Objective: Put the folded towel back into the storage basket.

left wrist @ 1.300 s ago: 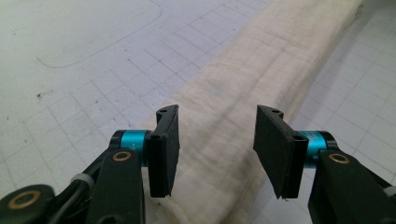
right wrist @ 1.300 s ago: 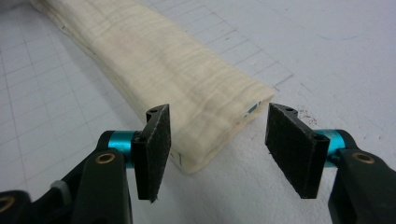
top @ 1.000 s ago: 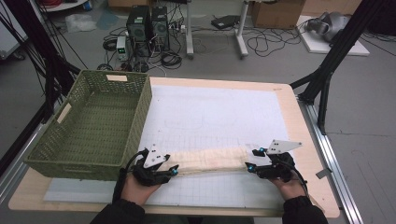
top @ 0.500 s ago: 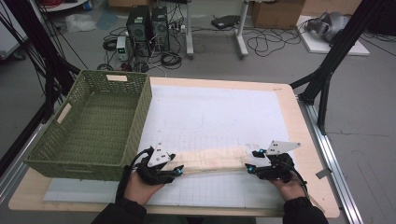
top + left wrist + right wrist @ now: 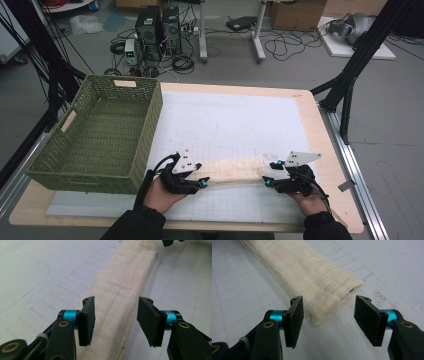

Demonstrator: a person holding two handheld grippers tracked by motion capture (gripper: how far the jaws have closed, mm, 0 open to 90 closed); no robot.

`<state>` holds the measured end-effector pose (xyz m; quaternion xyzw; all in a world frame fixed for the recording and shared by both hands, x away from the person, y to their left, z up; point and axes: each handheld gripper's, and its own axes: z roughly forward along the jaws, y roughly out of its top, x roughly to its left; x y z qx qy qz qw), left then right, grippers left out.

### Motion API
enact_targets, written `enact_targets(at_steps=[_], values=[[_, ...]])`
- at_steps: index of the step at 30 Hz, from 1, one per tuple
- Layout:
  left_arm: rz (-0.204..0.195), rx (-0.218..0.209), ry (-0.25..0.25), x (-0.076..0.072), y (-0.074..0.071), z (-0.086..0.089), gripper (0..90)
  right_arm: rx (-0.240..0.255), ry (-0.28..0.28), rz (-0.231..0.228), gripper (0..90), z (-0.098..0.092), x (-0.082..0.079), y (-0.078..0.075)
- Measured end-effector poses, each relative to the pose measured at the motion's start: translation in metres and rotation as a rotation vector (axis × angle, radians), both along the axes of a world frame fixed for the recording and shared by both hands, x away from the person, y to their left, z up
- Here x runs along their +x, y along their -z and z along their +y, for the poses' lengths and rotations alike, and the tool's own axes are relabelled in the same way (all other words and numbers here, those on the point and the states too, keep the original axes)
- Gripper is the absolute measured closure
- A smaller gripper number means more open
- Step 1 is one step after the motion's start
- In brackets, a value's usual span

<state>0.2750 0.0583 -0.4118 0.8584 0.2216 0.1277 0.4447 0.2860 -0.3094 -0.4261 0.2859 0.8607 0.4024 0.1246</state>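
Observation:
A long folded strip of cream cloth (image 5: 232, 172) lies flat on the white grid mat (image 5: 225, 115), near the table's front edge. My left gripper (image 5: 201, 174) hovers over the strip's left part, open, with the cloth (image 5: 122, 285) running under and between the jaws of that gripper (image 5: 115, 320); the pads stand clear of it. My right gripper (image 5: 270, 173) sits at the strip's right end, open. In the right gripper view the folded end of the cloth (image 5: 307, 272) lies between the jaws of the gripper (image 5: 328, 315), closer to the left pad (image 5: 295, 320), without being pinched.
A green woven basket (image 5: 152, 125), empty, stands on the table's left side, close to my left hand. Beyond the cloth the mat runs on toward the table's far edge. Black frame legs and cables stand on the floor behind the table.
My left gripper has slid to the right along the cloth, toward the right gripper. The right gripper and the cloth have stayed where they were.

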Motion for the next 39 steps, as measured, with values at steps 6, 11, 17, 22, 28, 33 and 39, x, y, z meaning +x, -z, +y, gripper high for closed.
enact_targets(at_steps=[6,11,17,22,28,33,39], values=[[0.005,0.023,0.047,0.01,-0.004,-0.015,47.2,-0.001,0.004,-0.003,40.2,-0.002,0.0,0.0],[0.006,0.031,0.064,0.014,-0.007,-0.018,47.1,0.001,0.007,-0.001,40.1,-0.004,0.0,0.0],[0.014,0.034,0.085,0.019,-0.01,-0.022,46.9,-0.003,0.0,-0.002,40.1,-0.001,0.0,0.0],[0.028,0.066,0.134,0.025,-0.014,-0.026,46.5,-0.003,-0.002,-0.003,40.1,-0.001,0.001,0.0],[0.032,0.096,0.195,0.033,-0.028,-0.039,44.5,0.002,0.003,-0.002,40.0,-0.002,0.001,0.0],[0.005,0.136,0.231,0.039,-0.052,-0.052,43.6,0.007,0.002,-0.008,39.8,-0.003,0.001,-0.001],[0.018,0.174,0.266,0.05,-0.059,-0.065,40.9,0.011,0.004,-0.016,39.6,-0.005,0.001,-0.002]])
